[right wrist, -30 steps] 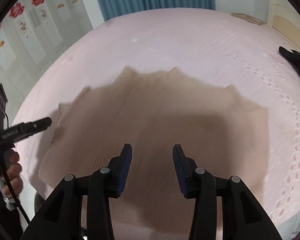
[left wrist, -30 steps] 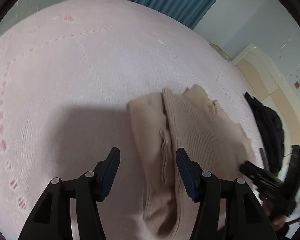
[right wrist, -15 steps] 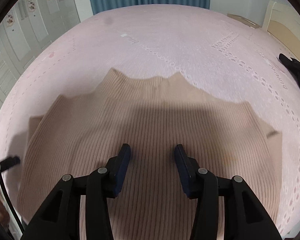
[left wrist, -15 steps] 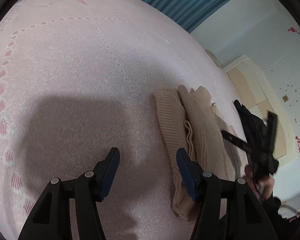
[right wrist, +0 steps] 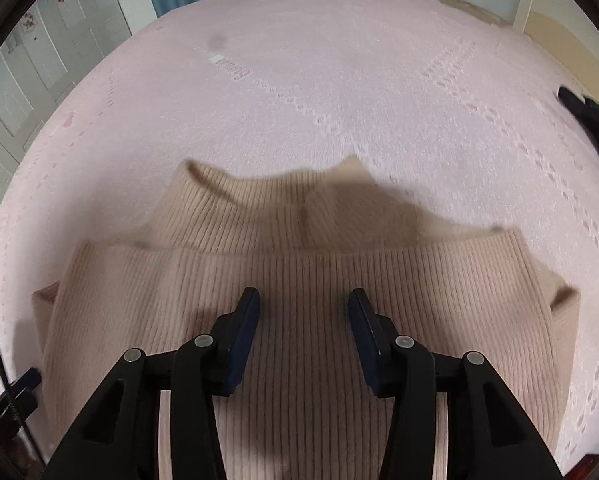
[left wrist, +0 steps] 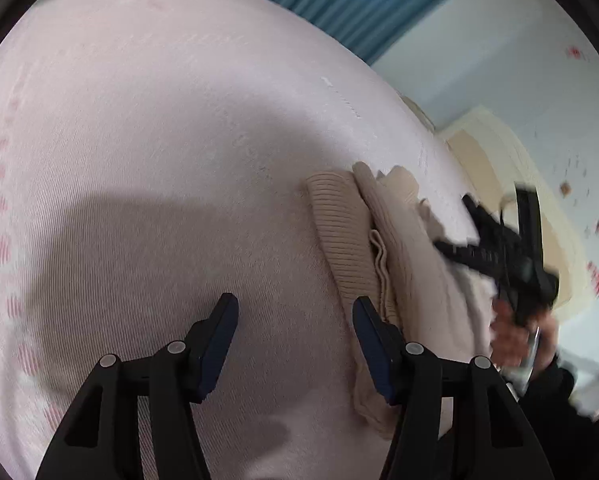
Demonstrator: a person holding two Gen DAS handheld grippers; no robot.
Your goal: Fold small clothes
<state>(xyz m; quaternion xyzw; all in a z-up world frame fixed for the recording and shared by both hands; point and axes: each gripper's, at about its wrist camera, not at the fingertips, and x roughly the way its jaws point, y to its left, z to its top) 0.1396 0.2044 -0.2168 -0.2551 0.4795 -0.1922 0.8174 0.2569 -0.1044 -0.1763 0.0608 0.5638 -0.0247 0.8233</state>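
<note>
Here, taken one view after another.

Left wrist view, left gripper (left wrist: 295, 330): released, jaws standing apart with nothing between them, above bare bedspread (left wrist: 147, 128) just beside the sweater's near side edge.
Left wrist view, sweater (left wrist: 351, 248): beige ribbed knit, lying on the pink bedspread toward its right side; one long edge is rolled or folded in, with a small bunch of fabric along that line.
Left wrist view, right gripper (left wrist: 495, 252): black, blurred, held by a hand (left wrist: 515, 332) over the far side of the sweater.
Left wrist view, background: blue curtain (left wrist: 339, 4) past the far edge of the bed.

Right wrist view, right gripper (right wrist: 303, 330): released, jaws apart, pointing down at the sweater's (right wrist: 299, 288) body; the pads look close above the knit, and I cannot tell whether they touch it.
Right wrist view, sweater: spread flat, high collar toward the far side of the bed, shoulders to either side.
Right wrist view, dark garment (right wrist: 595, 124): at the bed's right edge, well apart from the sweater.

Handling, judged: soft, light, limp knit that will drape and stretch; ribs give some grip, so slipping seems unlikely.
Where to hold, judged: pinch a hem or shoulder edge through both layers, one gripper per corner, not the loose middle.
</note>
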